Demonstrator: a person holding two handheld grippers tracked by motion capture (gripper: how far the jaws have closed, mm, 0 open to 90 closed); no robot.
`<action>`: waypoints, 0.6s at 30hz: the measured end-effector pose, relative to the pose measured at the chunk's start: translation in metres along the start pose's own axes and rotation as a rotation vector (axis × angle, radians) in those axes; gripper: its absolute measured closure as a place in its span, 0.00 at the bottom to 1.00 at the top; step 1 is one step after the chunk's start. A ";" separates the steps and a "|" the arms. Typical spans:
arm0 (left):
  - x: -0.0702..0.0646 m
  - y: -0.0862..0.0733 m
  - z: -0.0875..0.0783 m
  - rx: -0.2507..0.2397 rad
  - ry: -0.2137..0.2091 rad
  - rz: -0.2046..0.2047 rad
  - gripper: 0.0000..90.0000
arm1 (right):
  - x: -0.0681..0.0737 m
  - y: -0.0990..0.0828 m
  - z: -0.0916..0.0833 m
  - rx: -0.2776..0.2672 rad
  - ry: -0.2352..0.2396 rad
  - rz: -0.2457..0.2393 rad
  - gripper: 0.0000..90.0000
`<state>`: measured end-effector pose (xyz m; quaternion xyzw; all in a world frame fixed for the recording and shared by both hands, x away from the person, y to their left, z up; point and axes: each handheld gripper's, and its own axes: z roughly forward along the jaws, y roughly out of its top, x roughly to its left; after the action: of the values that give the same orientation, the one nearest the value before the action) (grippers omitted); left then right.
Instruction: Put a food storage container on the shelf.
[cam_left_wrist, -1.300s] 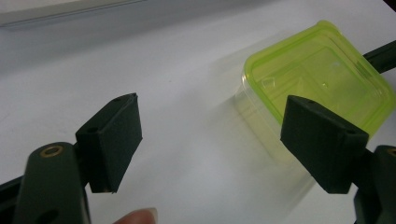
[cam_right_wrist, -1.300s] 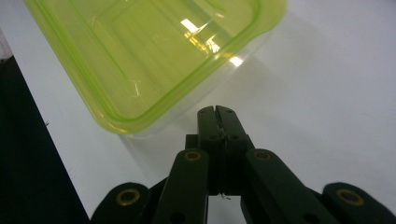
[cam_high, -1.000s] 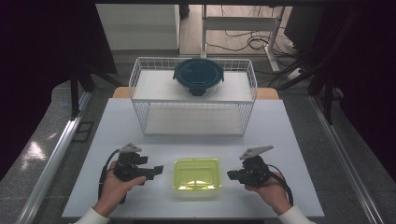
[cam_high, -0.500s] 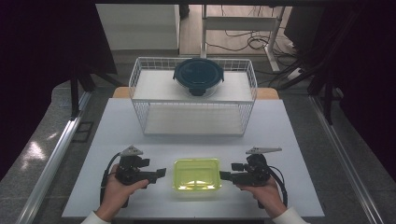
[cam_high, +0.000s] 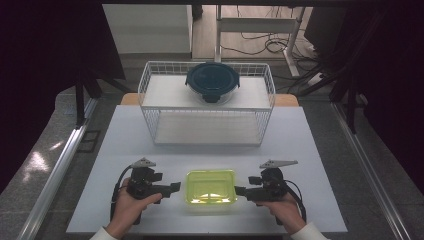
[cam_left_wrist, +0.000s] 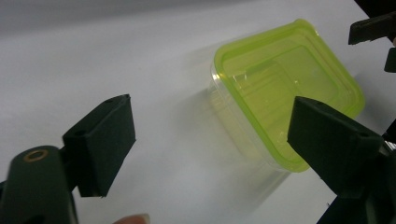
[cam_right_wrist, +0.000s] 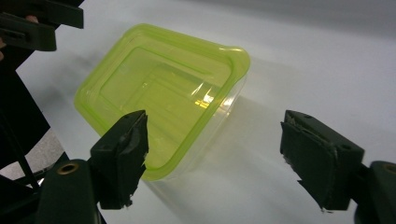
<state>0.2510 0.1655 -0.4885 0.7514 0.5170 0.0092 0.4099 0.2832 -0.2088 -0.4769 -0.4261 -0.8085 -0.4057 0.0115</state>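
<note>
Table (cam_high: 320, 150): white top, the largest thing in the high view; it bears the wire basket at its far side and the container and both grippers at its near side.
Wire basket (cam_high: 265, 107): white wire, rectangular, at the far middle of the table, well apart from the grippers; a white shelf runs across its top rear part.
Round container (cam_high: 213, 81): dark blue lid with a clasp tab toward the near side, sitting on the basket's upper shelf, near its middle.
Green-lidded container (cam_high: 211, 187): clear rectangular tub with a yellow-green lid on, standing flat on the table at the near middle, between the two grippers; in the left gripper view (cam_left_wrist: 285, 88) it lies ahead and to the right of the jaws, in the right gripper view (cam_right_wrist: 159, 93) ahead and to the left.
Left hand (cam_high: 127, 207): comes in from the bottom edge and wraps the left gripper's handle.
Right hand (cam_high: 285, 210): comes in from the bottom edge and wraps the right gripper's handle.
Left gripper (cam_high: 175, 187): just left of the container, tips pointing at its left side; jaws spread wide, having just been opening, with bare table between them and the right pad (cam_left_wrist: 327, 140) close by the container's near corner, whether touching I cannot tell.
Right gripper (cam_high: 239, 190): just right of the container, tips pointing at its right side; jaws spread wide after just closing a little, the container's corner beside the left pad (cam_right_wrist: 123, 149), nothing pinched.
</note>
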 end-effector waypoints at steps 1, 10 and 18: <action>0.000 -0.001 0.003 0.007 -0.019 -0.014 0.16 | 0.000 0.000 0.001 0.002 0.002 0.007 0.27; 0.004 0.002 0.021 0.031 -0.107 -0.091 0.22 | -0.003 -0.002 0.016 0.040 0.028 0.054 0.35; 0.006 0.003 0.036 0.052 -0.142 -0.147 0.32 | -0.007 -0.001 0.023 0.040 0.054 0.120 0.39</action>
<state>0.2715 0.1485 -0.5133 0.7205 0.5406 -0.0874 0.4254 0.2942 -0.1986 -0.4959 -0.4624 -0.7889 -0.3994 0.0664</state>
